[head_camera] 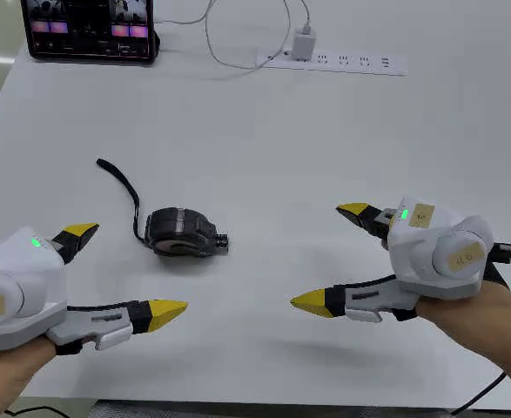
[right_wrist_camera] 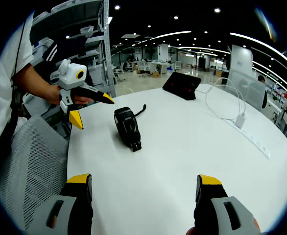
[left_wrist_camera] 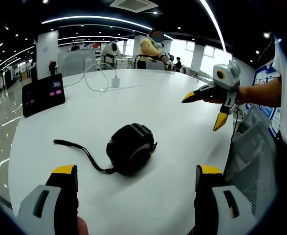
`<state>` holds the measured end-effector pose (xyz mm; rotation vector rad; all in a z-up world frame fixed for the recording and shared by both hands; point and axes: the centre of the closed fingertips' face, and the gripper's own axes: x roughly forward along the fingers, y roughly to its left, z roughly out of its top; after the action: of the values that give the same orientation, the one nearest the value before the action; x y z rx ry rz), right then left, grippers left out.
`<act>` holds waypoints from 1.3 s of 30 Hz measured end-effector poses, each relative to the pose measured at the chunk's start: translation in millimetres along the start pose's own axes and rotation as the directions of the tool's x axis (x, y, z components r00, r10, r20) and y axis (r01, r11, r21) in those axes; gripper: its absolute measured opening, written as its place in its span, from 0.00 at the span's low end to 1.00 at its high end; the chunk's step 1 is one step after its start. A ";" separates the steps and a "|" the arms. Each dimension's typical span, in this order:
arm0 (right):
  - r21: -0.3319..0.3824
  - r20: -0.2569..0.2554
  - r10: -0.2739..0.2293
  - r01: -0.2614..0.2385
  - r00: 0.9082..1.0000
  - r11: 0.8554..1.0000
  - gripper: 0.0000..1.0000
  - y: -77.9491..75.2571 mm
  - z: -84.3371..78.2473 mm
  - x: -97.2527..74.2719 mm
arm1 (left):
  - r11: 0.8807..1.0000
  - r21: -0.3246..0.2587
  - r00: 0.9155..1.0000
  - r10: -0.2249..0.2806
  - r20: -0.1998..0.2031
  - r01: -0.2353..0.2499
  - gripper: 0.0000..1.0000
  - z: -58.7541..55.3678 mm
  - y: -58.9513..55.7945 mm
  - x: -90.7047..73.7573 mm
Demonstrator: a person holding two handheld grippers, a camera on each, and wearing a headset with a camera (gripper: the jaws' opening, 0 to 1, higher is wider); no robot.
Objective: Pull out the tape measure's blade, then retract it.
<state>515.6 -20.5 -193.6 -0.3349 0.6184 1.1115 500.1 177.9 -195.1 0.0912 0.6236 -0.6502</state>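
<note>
A black tape measure lies on the white table, its blade tip pointing right and a black wrist strap trailing to the upper left. My left gripper is open at the lower left, a short way from the case. The left gripper view has the tape measure ahead between the yellow-tipped jaws, with the strap on its left. My right gripper is open to the right of the case, empty. In the right gripper view the tape measure lies further off.
A dark tablet stands at the table's far left edge. A white power strip with a charger and white cable lies at the back. A grey mesh chair sits beside the table.
</note>
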 end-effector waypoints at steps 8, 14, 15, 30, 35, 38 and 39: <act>0.016 0.008 -0.004 0.004 1.000 1.000 0.91 2.4 -8.0 -9.2 | 1.000 0.014 1.000 -0.014 -0.004 0.014 0.99 -2.2 -0.7 -1.9; 0.038 0.020 -0.021 0.020 1.000 0.999 0.94 2.2 -14.0 -16.0 | 0.999 0.037 0.999 -0.032 -0.018 0.032 0.99 -6.9 -4.5 -3.7; 0.039 0.022 -0.024 0.023 0.999 0.999 0.95 1.8 -14.8 -16.8 | 0.998 0.047 0.999 -0.034 -0.021 0.035 0.99 -7.6 -5.3 -4.2; 0.074 0.015 -0.049 0.048 0.999 0.996 0.98 4.9 -32.5 -31.5 | 0.997 0.054 0.998 -0.048 -0.033 0.050 0.99 -13.1 -6.0 -11.5; 0.081 0.015 -0.060 0.059 0.998 0.995 0.98 4.0 -34.8 -35.4 | 0.997 0.050 0.998 -0.048 -0.033 0.050 0.99 -14.0 -4.2 -14.1; 0.085 0.015 -0.063 0.062 0.998 0.994 0.98 3.9 -36.1 -36.6 | 0.997 0.050 0.998 -0.048 -0.034 0.050 0.99 -14.3 -3.6 -14.9; 0.085 0.014 -0.063 0.062 0.998 0.994 0.98 4.2 -36.6 -36.7 | 0.997 0.050 0.998 -0.050 -0.034 0.051 0.99 -14.4 -3.7 -14.9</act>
<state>490.0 -65.3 -199.5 -0.2703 0.6343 1.0242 481.3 186.8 -198.0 0.1340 0.6427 -0.7146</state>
